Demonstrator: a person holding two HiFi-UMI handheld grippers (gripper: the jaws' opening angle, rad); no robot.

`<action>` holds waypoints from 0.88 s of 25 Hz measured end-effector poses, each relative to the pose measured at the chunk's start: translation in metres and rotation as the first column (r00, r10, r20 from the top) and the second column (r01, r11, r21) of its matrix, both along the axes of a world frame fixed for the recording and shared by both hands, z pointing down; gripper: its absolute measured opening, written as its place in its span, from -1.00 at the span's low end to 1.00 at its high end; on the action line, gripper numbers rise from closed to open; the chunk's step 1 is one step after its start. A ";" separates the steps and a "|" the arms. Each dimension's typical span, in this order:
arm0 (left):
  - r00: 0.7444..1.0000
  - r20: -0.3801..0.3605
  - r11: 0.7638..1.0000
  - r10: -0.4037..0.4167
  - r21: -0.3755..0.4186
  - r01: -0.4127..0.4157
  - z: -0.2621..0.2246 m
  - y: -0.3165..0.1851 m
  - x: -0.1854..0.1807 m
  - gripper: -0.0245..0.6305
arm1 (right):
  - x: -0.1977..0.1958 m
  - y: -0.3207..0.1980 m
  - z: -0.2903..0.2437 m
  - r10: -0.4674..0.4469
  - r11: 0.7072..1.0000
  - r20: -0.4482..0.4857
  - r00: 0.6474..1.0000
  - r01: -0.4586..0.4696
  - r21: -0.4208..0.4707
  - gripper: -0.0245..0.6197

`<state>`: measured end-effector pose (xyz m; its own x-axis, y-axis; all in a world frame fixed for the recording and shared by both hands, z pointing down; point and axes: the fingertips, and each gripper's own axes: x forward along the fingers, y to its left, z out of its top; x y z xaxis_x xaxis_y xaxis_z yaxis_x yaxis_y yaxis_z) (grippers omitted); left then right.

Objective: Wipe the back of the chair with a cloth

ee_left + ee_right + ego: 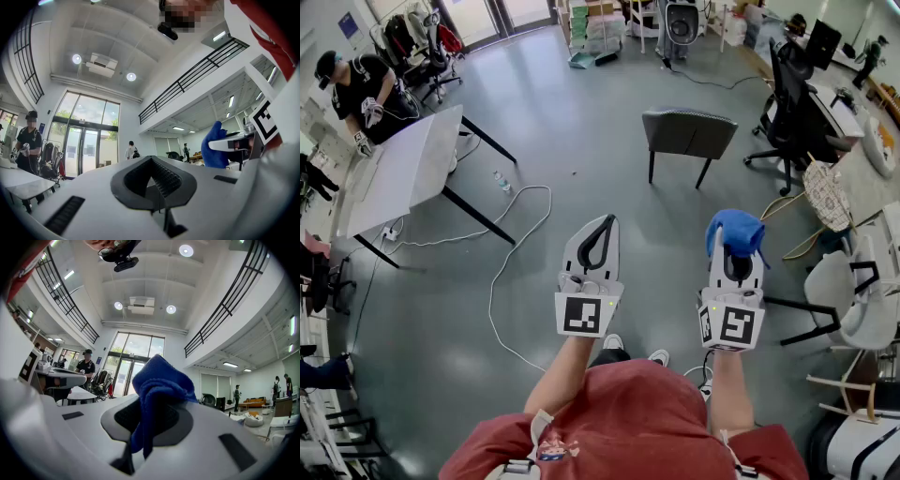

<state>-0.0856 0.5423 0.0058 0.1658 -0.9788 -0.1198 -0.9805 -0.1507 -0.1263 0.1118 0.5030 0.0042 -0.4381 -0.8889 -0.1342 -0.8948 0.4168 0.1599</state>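
Bulging above the right gripper (pixel 734 255) — seemingly pinched — cloth (pixel 734 230).

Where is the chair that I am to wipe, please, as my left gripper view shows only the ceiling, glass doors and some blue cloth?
Observer: In the head view, the dark grey chair stands on the floor ahead of both grippers, slightly to the right and apart from them.
Operator: Is that blue cloth properly held?
Observer: Yes. The right gripper view shows the right gripper shut on the blue cloth, which bunches above the jaws.
Operator: Is anything lying on the floor near us?
Observer: A white cable loops across the floor to the left of the left gripper.
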 end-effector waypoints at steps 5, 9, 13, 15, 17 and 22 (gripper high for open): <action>1.000 -0.008 1.000 0.005 0.003 -0.005 0.002 -0.002 -0.020 -0.89 | -0.018 -0.002 0.005 0.014 1.000 0.025 1.000 -0.014 -0.009 -0.74; 1.000 -0.018 1.000 0.009 0.004 -0.008 0.004 -0.004 -0.038 -0.89 | -0.035 -0.003 0.006 0.019 1.000 0.001 1.000 -0.019 -0.007 -0.74; 0.999 -0.024 1.000 0.026 0.009 -0.026 0.007 -0.009 -0.049 -0.89 | -0.046 -0.006 0.008 0.036 0.999 0.018 0.999 -0.036 -0.010 -0.74; 0.999 -0.031 0.999 0.039 0.007 -0.039 0.009 -0.012 -0.053 -0.89 | -0.051 -0.007 0.008 0.047 0.999 0.018 0.999 -0.047 -0.015 -0.74; 0.998 -0.038 0.999 0.053 0.002 -0.053 0.012 -0.015 -0.056 -0.89 | -0.054 -0.008 0.010 0.056 0.998 0.016 0.998 -0.056 -0.022 -0.74; 0.996 -0.046 0.997 0.082 -0.003 -0.082 0.020 -0.032 -0.057 -0.89 | -0.059 -0.017 0.019 0.072 0.997 0.015 0.997 -0.072 -0.041 -0.74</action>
